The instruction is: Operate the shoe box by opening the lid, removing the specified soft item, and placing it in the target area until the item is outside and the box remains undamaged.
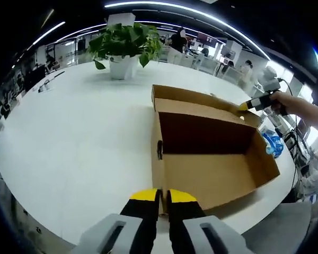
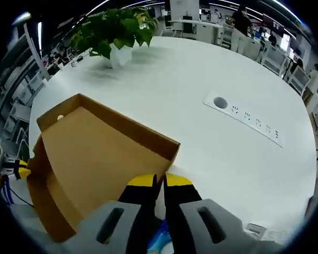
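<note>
Left claw (image 1: 163,194) pinches the shoe box (image 1: 212,159) wall; right claw (image 2: 160,182) pinches the lid (image 2: 103,153) ahead — hold both steady, gently.

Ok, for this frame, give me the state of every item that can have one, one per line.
Shoe box: open, interior looks empty, standing on the white table.
Lid: folded back, still attached.
Left tongs: closed on the box's near wall.
Right tongs: closed on the lid's edge.
Blue item: outside the box, beside its far end.
Potted plant: upright.
</note>
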### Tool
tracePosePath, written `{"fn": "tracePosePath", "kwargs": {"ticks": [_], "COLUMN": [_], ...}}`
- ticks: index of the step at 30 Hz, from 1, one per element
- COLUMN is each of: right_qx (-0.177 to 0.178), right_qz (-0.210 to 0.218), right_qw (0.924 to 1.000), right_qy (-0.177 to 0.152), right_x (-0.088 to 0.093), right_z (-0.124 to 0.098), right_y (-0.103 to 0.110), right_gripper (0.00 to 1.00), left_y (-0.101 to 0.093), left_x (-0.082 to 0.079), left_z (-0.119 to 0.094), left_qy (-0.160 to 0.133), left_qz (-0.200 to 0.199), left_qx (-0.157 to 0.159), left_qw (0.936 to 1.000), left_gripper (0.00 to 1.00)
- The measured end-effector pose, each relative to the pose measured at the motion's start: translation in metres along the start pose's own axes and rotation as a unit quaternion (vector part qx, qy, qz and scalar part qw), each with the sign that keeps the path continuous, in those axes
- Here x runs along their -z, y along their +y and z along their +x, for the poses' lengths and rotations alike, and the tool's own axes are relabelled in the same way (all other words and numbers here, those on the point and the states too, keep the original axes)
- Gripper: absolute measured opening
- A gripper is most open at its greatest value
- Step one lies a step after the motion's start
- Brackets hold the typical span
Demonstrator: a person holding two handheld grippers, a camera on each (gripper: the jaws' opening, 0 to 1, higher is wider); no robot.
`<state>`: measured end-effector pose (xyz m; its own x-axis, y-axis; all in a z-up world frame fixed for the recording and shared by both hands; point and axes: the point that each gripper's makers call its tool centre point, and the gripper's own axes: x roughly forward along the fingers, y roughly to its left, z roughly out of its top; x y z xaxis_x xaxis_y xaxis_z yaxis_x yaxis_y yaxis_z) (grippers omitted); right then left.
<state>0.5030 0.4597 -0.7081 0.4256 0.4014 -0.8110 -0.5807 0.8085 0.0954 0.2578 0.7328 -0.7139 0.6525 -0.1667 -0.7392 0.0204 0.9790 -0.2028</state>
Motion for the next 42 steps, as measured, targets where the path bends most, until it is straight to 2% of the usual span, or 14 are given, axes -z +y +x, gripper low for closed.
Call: {"fn": "tracePosePath", "kwargs": {"ticks": [3, 12, 23, 42], "right_qx": [0.004, 0.008, -0.001, -0.005], "right_qz": [0.005, 0.022, 0.021, 0.02], "right_qw": [0.9997, 0.9981, 0.9942, 0.9853], "right_qy": [-0.022, -0.056, -0.105, -0.17], "right_x": [-0.006, -0.015, -0.028, -0.016], "right_z": [-0.009, -0.026, -0.055, -0.105], "right_y": [0.002, 0.004, 0.01, 0.03], "right_gripper": [0.02, 0.01, 0.0, 0.0], "left_y": [0.0, 0.0, -0.003, -0.004], "left_x": [0.001, 0.001, 0.001, 0.0], "left_z": [0.001, 0.0, -0.002, -0.004], "left_qy": [0.001, -0.005, -0.01, -0.02], "left_qz": [0.002, -0.003, -0.001, 0.003], "left_qx": [0.0, 0.001, -0.002, -0.001], "left_qw": [1.0, 1.0, 0.9999, 0.9998], "left_gripper": [0.05, 0.05, 0.05, 0.05]}}
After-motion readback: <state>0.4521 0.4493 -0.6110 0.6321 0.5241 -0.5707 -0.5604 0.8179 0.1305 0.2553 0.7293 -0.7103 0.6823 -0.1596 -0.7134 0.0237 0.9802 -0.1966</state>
